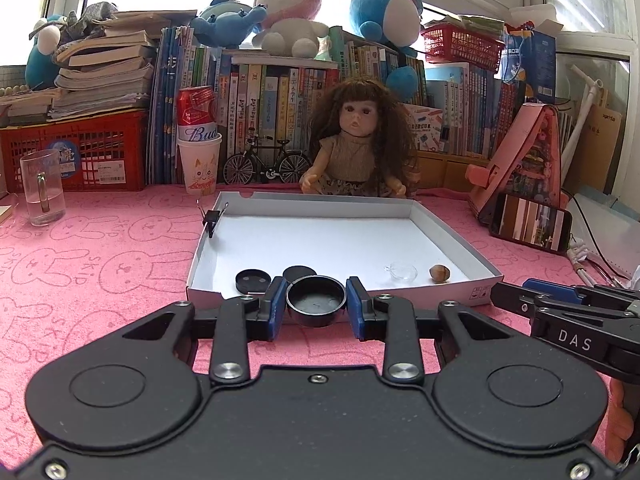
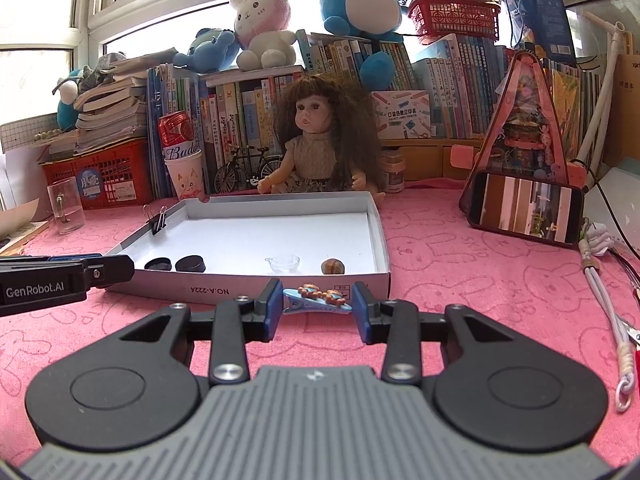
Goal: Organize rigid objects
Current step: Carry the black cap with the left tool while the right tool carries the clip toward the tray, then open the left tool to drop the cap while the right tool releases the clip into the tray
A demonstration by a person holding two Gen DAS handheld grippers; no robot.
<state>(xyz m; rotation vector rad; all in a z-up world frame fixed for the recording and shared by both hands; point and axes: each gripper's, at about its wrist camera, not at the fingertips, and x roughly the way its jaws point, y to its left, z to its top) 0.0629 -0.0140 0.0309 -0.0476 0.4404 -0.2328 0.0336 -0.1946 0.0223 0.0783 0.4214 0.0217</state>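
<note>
My left gripper (image 1: pixel 316 306) is shut on a round black cap (image 1: pixel 316 304), held just before the near wall of the white cardboard tray (image 1: pixel 440 288). My right gripper (image 2: pixel 317 304) is shut on a blue hair clip (image 2: pixel 316 298) with small orange figures on it, in front of the same tray (image 2: pixel 280 286). Inside the tray lie two black caps (image 1: pixel 254 280) (image 1: pixel 300 272), a clear glass piece (image 1: pixel 402 271) and a brown nut (image 1: pixel 440 273). A black binder clip (image 1: pixel 211 216) grips the tray's left wall.
A doll (image 1: pixel 360 148) sits behind the tray before a row of books. A glass mug (image 1: pixel 42 188) and a can stacked in a paper cup (image 1: pixel 199 148) stand at the left. A phone (image 2: pixel 526 208) leans at the right, with cords (image 2: pixel 608 292) beside it.
</note>
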